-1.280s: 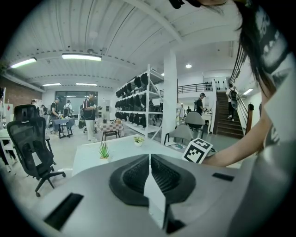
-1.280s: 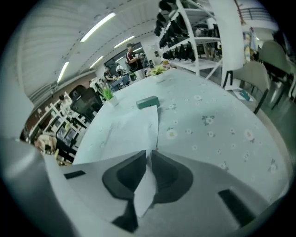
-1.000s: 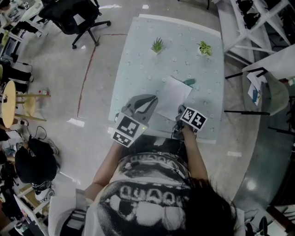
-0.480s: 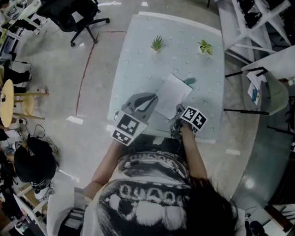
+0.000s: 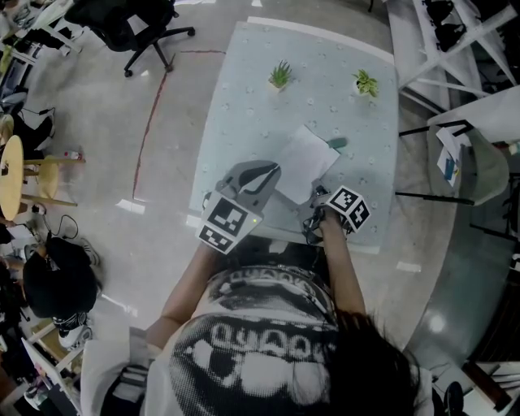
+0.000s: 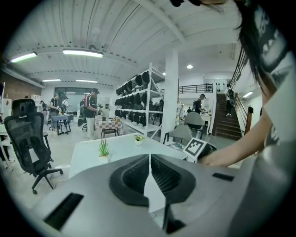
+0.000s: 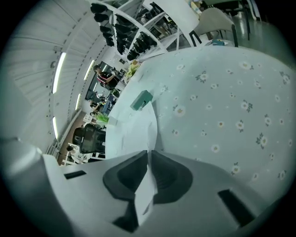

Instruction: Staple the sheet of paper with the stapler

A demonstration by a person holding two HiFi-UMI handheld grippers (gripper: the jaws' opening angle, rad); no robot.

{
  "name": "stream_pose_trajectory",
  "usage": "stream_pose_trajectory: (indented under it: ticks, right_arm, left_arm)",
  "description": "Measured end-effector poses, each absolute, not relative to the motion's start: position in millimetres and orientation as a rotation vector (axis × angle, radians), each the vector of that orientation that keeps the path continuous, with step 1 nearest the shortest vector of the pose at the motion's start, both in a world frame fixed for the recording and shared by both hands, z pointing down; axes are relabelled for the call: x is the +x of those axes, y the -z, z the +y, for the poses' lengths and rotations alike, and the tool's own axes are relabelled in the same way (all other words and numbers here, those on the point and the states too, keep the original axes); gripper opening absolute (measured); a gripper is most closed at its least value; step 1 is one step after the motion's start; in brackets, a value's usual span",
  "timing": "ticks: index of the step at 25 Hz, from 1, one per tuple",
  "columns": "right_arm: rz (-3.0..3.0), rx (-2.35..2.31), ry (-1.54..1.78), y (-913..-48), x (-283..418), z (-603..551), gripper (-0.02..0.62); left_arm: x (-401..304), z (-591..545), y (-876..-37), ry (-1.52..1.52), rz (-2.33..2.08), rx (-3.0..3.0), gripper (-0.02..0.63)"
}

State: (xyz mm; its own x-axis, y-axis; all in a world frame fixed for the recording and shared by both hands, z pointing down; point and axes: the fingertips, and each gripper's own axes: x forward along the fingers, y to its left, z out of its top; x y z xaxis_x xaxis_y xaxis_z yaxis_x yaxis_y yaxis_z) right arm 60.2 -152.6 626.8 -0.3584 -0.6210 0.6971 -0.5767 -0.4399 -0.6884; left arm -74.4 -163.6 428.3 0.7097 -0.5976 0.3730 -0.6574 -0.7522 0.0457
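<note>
A white sheet of paper (image 5: 305, 158) lies on the flowered table (image 5: 244, 122), with a teal stapler (image 5: 335, 143) at its far corner. My left gripper (image 5: 275, 168) is shut on the sheet's near left edge. In the left gripper view (image 6: 149, 155) a strip of paper (image 6: 154, 194) shows between the closed pads. My right gripper (image 5: 315, 195) is shut on the near right corner. In the right gripper view (image 7: 149, 152) the sheet (image 7: 134, 125) runs from the jaws forward to the stapler (image 7: 141, 100).
Two small potted plants (image 5: 279, 76) (image 5: 364, 82) stand at the table's far end. A black office chair (image 5: 134, 24) is on the floor at far left. White shelving and a grey chair (image 5: 479, 162) stand to the right. People stand far off in the left gripper view.
The right gripper has rolled slightly on the sheet's corner, its marker cube shifting right. The left gripper and the stapler have kept still.
</note>
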Motion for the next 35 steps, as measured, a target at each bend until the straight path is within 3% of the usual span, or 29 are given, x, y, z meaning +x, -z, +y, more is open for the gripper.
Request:
stream_pose_trajectory:
  ticks: [11,21,31,35]
  right_arm:
    - [1.637,-1.759,1.934,-627,62,-170,0.031]
    - [1.782,-1.792,1.873,-618,62,-166,0.117]
    - [2.240,-1.847,1.657,-590,87,-182,0.105]
    - [2.615,-1.841,1.430,-575,98,-205,0.054]
  left_arm:
    - [-82,-170,-431,-0.503,-1.043,2.717,0.012]
    - [-84,-168,-436,-0.502,-1.036,2.711,0.012]
    - [-72,-166,-435,-0.462,-1.029,2.709,0.012]
    - [-63,-161,-439,-0.458,-1.048,2.681,0.012]
